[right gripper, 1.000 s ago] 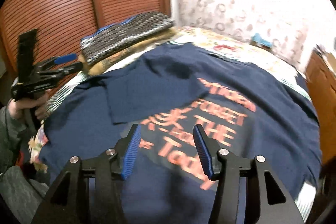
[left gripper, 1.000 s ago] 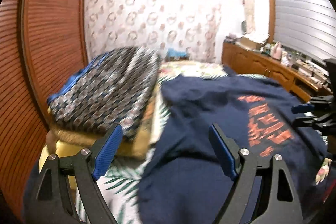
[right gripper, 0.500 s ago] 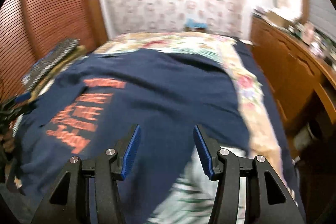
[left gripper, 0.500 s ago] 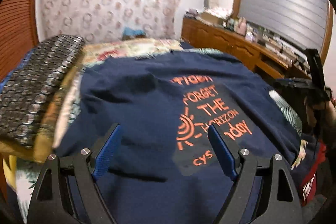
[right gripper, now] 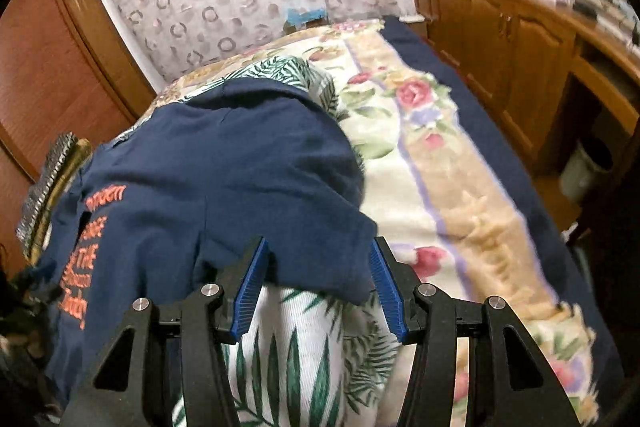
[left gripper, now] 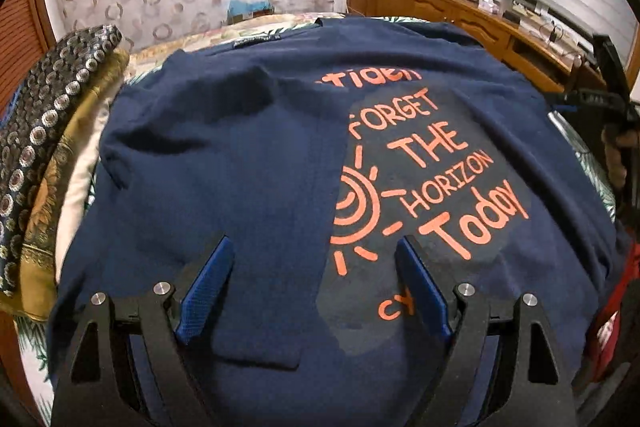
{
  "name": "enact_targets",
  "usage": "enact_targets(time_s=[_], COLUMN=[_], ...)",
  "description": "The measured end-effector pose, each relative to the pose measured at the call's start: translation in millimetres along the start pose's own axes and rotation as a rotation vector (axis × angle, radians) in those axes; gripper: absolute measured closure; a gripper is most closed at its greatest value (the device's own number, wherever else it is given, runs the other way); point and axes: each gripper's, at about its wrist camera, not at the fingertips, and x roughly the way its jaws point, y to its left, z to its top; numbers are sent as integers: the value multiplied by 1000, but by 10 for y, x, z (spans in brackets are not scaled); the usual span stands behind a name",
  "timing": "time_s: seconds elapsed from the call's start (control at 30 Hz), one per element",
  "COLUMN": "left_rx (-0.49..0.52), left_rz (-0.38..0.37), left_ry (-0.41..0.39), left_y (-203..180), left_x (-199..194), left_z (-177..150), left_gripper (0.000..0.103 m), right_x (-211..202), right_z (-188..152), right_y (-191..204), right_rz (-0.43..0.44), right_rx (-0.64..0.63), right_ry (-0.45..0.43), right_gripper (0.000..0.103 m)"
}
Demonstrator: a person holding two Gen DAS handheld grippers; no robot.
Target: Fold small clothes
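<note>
A navy T-shirt (left gripper: 248, 163) with orange lettering lies spread on the bed, its left sleeve folded in over the body. My left gripper (left gripper: 316, 247) hangs open and wide above the shirt's lower part, beside the print, with nothing gripped. In the right wrist view the shirt's other sleeve (right gripper: 280, 195) lies flat. My right gripper (right gripper: 318, 267) is open just over the sleeve's hem, and its blue pads (right gripper: 250, 283) do not press the cloth. The right gripper (left gripper: 612, 99) also shows at the far right of the left wrist view, held by a hand.
A folded stack of patterned cloth (left gripper: 44, 131) sits at the bed's left side. A leaf-print sheet (right gripper: 304, 347) and a floral blanket (right gripper: 440, 167) cover the bed. A cluttered wooden cabinet (left gripper: 460, 15) runs along the right, with a bin (right gripper: 584, 167) on the floor.
The left view swung right from the folded stack onto the shirt's printed front and came closer. The right view swept from the print over to the shirt's right sleeve. Both jaw gaps are unchanged.
</note>
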Motion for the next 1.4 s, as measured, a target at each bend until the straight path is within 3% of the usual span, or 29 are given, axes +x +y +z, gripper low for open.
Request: enact_targets(time_s=[0.23, 0.27, 0.37, 0.47, 0.6, 0.8, 1.03, 1.23, 1.4], left_rx=[-2, -2, -2, -4, -4, -4, -4, -4, -4], left_rz=[0, 0, 0, 1, 0, 0, 0, 0, 2], left_ry=[-3, -3, -2, -1, -1, -1, -2, -2, -2], left_y=[23, 30, 37, 50, 51, 51, 49, 47, 45], left_x=[2, 2, 11, 19, 19, 20, 21, 22, 17], left_z=[-35, -36, -30, -29, -30, -32, -33, -33, -38], left_gripper=[17, 17, 16, 15, 15, 15, 15, 15, 15], right_x=[180, 175, 136, 94, 9, -242, -404, -292, -112], right_z=[123, 129, 118, 125, 160, 223, 204, -32, -292], right_y=[-210, -225, -269, -107, 3, 223, 738, 1107, 1080], right_rz=[69, 83, 102, -5, -66, -104, 3, 135, 116], right_rx=[50, 51, 20, -110, -179, -239, -361, -474, -529], right_ry=[49, 47, 38, 25, -9, -131, -213, -158, -61], right_gripper=[50, 53, 83, 93, 100, 100, 100, 100, 100])
